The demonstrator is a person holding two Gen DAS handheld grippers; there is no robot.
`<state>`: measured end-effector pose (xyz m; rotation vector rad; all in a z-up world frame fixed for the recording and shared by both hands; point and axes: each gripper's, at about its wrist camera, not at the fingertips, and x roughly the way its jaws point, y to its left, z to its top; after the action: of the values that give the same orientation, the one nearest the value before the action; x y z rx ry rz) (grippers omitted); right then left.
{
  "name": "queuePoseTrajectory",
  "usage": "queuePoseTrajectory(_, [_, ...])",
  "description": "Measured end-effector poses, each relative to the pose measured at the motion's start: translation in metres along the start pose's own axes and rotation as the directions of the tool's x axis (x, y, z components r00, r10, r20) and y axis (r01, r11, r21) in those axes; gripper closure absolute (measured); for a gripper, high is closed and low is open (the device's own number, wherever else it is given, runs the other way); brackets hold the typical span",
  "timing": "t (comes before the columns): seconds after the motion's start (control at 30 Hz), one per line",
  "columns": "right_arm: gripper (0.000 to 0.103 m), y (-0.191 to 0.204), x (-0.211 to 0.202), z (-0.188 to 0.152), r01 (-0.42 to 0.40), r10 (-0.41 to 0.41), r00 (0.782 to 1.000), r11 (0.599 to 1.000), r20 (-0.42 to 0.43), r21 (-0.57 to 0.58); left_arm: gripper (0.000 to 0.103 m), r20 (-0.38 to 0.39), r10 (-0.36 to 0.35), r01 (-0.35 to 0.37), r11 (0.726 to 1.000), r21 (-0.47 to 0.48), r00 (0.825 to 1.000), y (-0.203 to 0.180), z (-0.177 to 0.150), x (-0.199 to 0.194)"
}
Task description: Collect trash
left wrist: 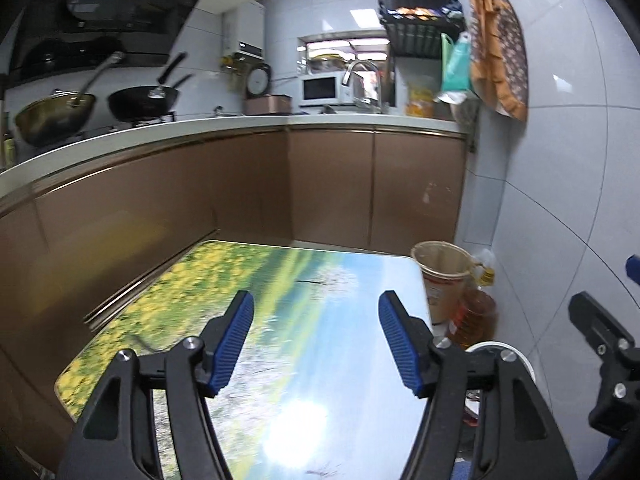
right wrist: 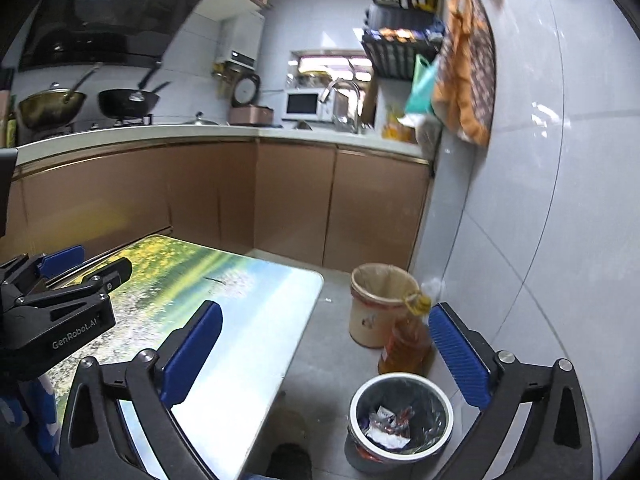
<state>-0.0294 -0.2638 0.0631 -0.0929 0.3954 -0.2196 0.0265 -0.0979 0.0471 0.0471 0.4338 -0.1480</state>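
A small round bin [right wrist: 401, 416] with a white rim and dark liner stands on the floor beside the table; crumpled wrappers [right wrist: 390, 420] lie in its bottom. Its rim [left wrist: 490, 347] peeks out behind my left gripper's right finger. My right gripper [right wrist: 326, 354] hangs above the floor and the table's edge, open wide with nothing between its blue pads. My left gripper [left wrist: 316, 344] is held over the table with the printed landscape top [left wrist: 256, 300], open and holding nothing. The left gripper [right wrist: 86, 264] shows at the left edge of the right wrist view.
A taller beige bin with a liner [right wrist: 380, 304] and a bottle of amber oil [right wrist: 408, 344] stand on the floor by the tiled wall. Brown cabinets [left wrist: 332, 184] under a white counter ring the table. Woks, a microwave and a tap sit on the counter.
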Motion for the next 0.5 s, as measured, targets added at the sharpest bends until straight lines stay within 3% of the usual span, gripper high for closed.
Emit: queuePoseTrajectory(0.5, [0.0,0.025,-0.042,-0.002,-0.012,0.016,0.997,0.998,0.074,-0.059,0.03,0.118,0.05,-0.046,0.998,-0.04,0.992,0.021,-0.005,-0.059])
